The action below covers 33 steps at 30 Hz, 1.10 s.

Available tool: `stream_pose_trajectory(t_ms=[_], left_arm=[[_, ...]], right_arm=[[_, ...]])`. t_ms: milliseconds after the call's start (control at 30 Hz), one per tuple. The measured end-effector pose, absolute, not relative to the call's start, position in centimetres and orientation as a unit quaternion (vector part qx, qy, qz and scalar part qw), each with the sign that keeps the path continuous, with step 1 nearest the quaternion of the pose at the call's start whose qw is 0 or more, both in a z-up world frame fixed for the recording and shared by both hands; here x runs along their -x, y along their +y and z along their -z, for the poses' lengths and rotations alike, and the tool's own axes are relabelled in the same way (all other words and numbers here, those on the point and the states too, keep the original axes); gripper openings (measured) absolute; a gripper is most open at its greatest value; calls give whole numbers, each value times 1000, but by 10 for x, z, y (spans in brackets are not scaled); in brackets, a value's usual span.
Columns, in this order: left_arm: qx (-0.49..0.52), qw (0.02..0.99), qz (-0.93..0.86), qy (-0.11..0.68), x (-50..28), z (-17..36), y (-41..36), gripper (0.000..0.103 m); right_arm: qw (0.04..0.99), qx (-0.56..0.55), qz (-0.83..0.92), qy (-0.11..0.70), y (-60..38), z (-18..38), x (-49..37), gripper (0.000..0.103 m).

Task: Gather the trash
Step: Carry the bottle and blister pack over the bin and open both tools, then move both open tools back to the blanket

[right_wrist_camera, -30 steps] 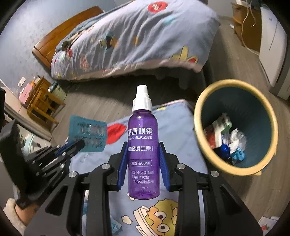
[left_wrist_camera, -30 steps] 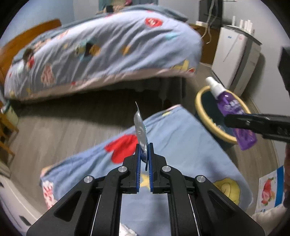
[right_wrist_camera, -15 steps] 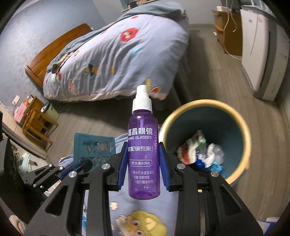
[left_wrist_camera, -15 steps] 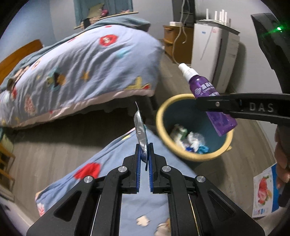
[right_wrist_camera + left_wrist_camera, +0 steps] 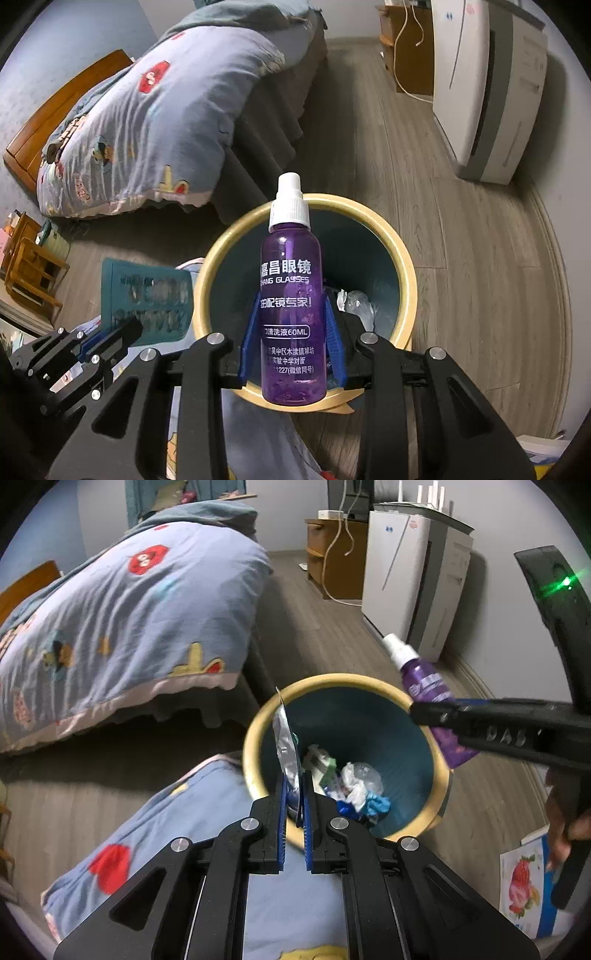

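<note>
Hovering over the yellow-rimmed bin [image 5: 400,254] on wood floor [image 5: 461,229]: purple spray bottle [image 5: 291,295] clamped by right gripper [image 5: 291,343], blister pack [image 5: 286,746] pinched by left gripper [image 5: 294,805]. Bed [image 5: 122,605] seen at 10 o'clock.

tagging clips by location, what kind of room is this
Most likely a bedroom: a bed under a cartoon-print quilt, wood-plank floor, and a small trash bin beside it.

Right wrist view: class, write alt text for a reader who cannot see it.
The right claw grips an upright purple spray bottle above a yellow-rimmed bin holding trash. Left of it, the left claw holds a teal blister pack; a bed lies behind.
</note>
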State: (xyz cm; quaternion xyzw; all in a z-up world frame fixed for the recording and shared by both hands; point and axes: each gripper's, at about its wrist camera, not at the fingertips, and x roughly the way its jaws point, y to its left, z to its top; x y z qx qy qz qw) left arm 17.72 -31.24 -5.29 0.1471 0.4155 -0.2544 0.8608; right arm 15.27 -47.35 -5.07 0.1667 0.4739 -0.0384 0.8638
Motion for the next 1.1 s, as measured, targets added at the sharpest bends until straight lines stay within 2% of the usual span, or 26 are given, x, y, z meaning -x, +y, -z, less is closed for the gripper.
stream_pose_trajectory(t_ms=[167,233,267,333,367,400,733,867,1000,1100], left_arm=[[-141,863,263,407,-185,56,-325,9],[-140,864,263,405,-187,57,-325,15],[-139,864,263,407,-188,58,-324,18],[-137,865,259,407,-188,60,-320,34],[-136,867,256,406,-188,60,-317,46],[-135,869,253,404,-188,60,-313,51],[-125,880,220,401,-173,47,-255,76],[-111,887,204,399,-159,33,-219,79],[-106,895,178,395,-137,19,-174,83],[-95,900,157,396,-116,11,-139,85]], right_arm=[[858,-199,37,472,-486,63,-155,33],[855,-212,34,473,-488,67,-156,43],[854,-211,35,473,-487,68,-156,45],[855,-207,36,473,-485,67,-158,48],[856,-206,37,473,-484,67,-158,49],[856,-205,38,473,-483,66,-159,51],[866,-173,38,467,-462,49,-157,70],[873,-155,33,462,-449,36,-152,75],[881,-139,18,453,-425,24,-141,85],[878,-139,2,458,-405,19,-132,87]])
